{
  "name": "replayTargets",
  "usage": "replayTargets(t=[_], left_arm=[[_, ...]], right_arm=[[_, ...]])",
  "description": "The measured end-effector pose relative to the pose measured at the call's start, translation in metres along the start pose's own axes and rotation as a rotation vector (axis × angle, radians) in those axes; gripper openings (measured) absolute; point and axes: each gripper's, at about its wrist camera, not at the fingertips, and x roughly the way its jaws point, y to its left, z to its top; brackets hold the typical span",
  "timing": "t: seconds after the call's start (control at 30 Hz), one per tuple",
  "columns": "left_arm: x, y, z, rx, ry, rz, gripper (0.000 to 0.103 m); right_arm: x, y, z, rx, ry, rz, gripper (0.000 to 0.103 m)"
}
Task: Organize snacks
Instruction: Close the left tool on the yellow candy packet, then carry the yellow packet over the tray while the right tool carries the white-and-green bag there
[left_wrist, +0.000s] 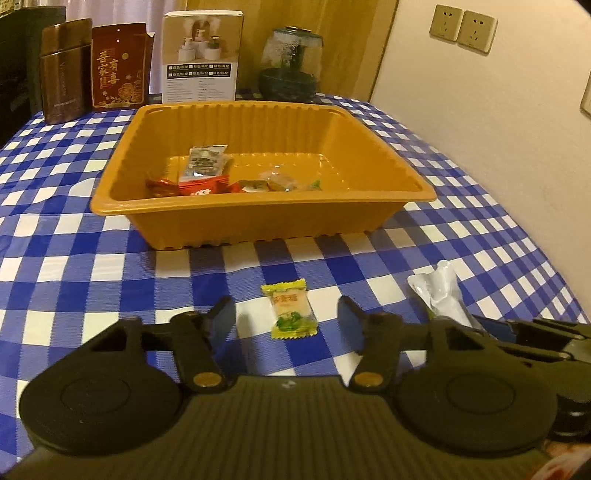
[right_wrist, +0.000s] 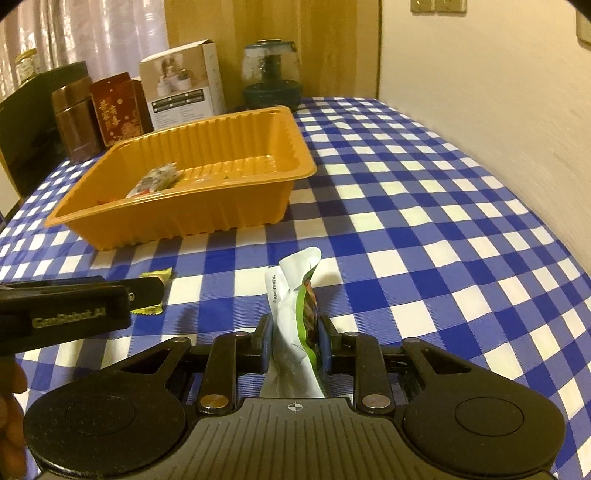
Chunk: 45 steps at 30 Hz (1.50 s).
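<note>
An orange plastic tray (left_wrist: 258, 218) stands on the blue checked tablecloth and holds several wrapped snacks (left_wrist: 207, 173). It also shows in the right wrist view (right_wrist: 207, 218). A yellow-green candy packet (left_wrist: 290, 308) lies on the cloth between the fingers of my open left gripper (left_wrist: 288, 317). Its corner shows in the right wrist view (right_wrist: 157, 275). My right gripper (right_wrist: 293, 341) is shut on a white and green snack packet (right_wrist: 295, 325), which stands upright between the pads. That packet shows at the right of the left wrist view (left_wrist: 441, 291).
At the table's back stand a brown canister (left_wrist: 64, 74), a red box (left_wrist: 120, 66), a white carton (left_wrist: 201, 55) and a glass jar (left_wrist: 290, 66). A wall (left_wrist: 480, 92) runs along the right side. The left gripper's body (right_wrist: 62, 310) crosses the right wrist view's left.
</note>
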Motion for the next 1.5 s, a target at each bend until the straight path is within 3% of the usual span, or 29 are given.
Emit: replayTargets(t=[0.2, 0.5, 1.5], left_arm=[[0.012, -0.007, 0.000, 0.014, 0.007, 0.023, 0.037], [0.018, -0.009, -0.002, 0.029, 0.023, 0.038, 0.024], [-0.049, 0.005, 0.020, 0.023, -0.034, 0.049, 0.021]], right_arm=[[0.001, -0.005, 0.000, 0.018, 0.003, 0.000, 0.026], [0.000, -0.005, 0.002, 0.026, -0.004, 0.008, 0.026], [-0.031, 0.006, 0.022, 0.035, -0.054, 0.088, 0.026]])
